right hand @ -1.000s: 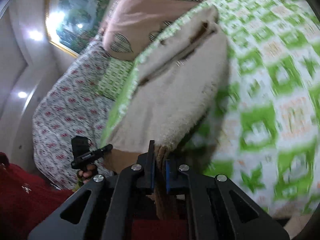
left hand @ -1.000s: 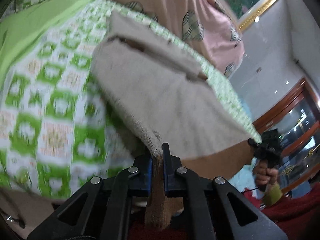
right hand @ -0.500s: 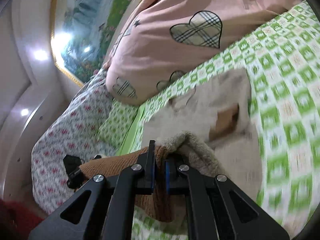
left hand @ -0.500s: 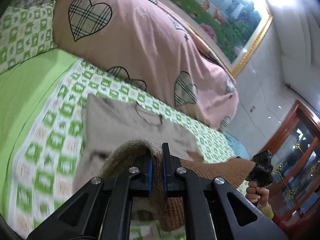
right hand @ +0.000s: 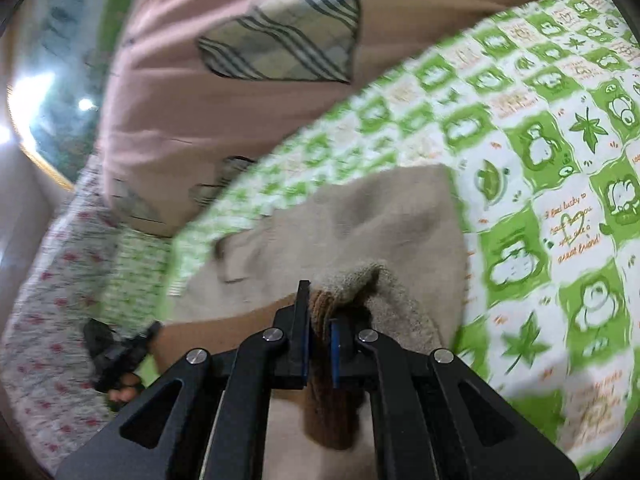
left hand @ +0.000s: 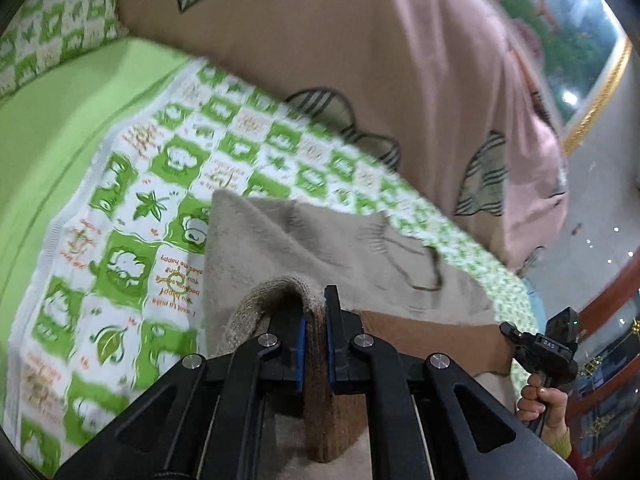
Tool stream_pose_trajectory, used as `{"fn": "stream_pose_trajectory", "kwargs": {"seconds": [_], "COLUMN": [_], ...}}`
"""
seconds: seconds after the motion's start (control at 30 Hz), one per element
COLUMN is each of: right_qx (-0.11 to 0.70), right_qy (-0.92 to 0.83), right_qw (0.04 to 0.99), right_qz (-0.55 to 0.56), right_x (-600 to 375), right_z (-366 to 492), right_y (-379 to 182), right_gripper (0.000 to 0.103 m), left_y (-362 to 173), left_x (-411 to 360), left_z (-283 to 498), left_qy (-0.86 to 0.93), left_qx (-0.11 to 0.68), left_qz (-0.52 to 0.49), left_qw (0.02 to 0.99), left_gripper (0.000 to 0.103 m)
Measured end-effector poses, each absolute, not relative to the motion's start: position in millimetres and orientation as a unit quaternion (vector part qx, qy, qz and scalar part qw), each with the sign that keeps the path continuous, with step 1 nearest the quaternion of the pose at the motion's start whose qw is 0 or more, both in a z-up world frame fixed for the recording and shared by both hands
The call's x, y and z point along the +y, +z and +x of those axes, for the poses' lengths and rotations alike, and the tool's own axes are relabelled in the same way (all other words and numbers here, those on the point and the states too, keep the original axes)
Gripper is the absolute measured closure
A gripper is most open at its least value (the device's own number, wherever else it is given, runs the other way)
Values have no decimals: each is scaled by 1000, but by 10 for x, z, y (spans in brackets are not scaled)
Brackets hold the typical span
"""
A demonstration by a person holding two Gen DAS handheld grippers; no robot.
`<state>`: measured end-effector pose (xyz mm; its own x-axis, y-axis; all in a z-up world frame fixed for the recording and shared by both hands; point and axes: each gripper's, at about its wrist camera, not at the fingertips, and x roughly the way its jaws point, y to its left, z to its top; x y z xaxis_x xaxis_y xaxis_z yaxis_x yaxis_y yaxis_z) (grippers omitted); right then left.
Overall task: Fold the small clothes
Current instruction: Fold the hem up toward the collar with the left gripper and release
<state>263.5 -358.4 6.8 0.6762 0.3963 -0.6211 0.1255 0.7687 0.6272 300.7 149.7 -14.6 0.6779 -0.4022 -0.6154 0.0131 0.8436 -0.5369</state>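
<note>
At the bottom centre of the left wrist view, my left tongs (left hand: 315,320) are pinched nearly closed on a bunched edge of the beige sweater (left hand: 320,248), its brown ribbed hem squeezed between the blue pads. In the right wrist view my right tongs (right hand: 319,322) grip the same sweater (right hand: 360,232) the same way, the brown hem hanging down between the fingers. The knit is fuzzy and pale beige, and the brown band stretches from one pair of tongs to the other. Beyond that the body lies spread on the bed with its neckline toward the far side.

How many layers sit under the lifted edge I cannot tell, and both frames are motion-blurred. The other tool shows small at lower right in the left view, and at lower left in the right view.

The green-and-white checked sheet (left hand: 132,216) lies beneath, a pink heart-patterned quilt (left hand: 360,60) beyond, and a gold-framed picture (left hand: 600,92) at upper right.
</note>
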Motion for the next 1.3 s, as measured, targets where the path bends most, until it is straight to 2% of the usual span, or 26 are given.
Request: {"fn": "stream_pose_trajectory", "kwargs": {"seconds": [0.07,0.13,0.17,0.2,0.27,0.53,0.8,1.0,1.2,1.3], "right_qx": [410,407,404,401,390,384,473,444,366,357], "right_qy": [67,70,72,68,57,135,234,109,7,3], "right_qw": [846,842,843,846,857,876,840,881,898,898], "right_qz": [334,347,349,345,333,261,123,118,245,257], "right_x": [-3611,-3660,-3674,-3688,-3698,-3128,-2271,-2791,-3553,-3585], "right_z": [2674,2623,2571,2499,2343,1900,2224,2703,2731,2551], "right_y": [-25,-50,-30,4,87,290,-58,61,195,217], "right_gripper": [92,89,87,81,69,68,68,68,68,67], "left_y": [-220,-247,-252,-251,-249,-191,-237,-36,115,109], "left_x": [1477,1472,1471,1461,1423,789,197,622,1447,1684], "left_z": [3054,2980,2902,2848,2640,2032,2400,2981,3256,3108], "left_qy": [-115,-119,-120,-121,-128,-193,-214,-160,-62,-42], "left_qx": [398,399,399,401,404,432,469,452,417,409], "left_qz": [-248,-244,-241,-239,-232,-176,-105,-105,-203,-233], "left_qw": [876,876,876,876,875,863,850,871,884,881], "left_gripper": [96,89,81,75,72,66,66,66,62,62]}}
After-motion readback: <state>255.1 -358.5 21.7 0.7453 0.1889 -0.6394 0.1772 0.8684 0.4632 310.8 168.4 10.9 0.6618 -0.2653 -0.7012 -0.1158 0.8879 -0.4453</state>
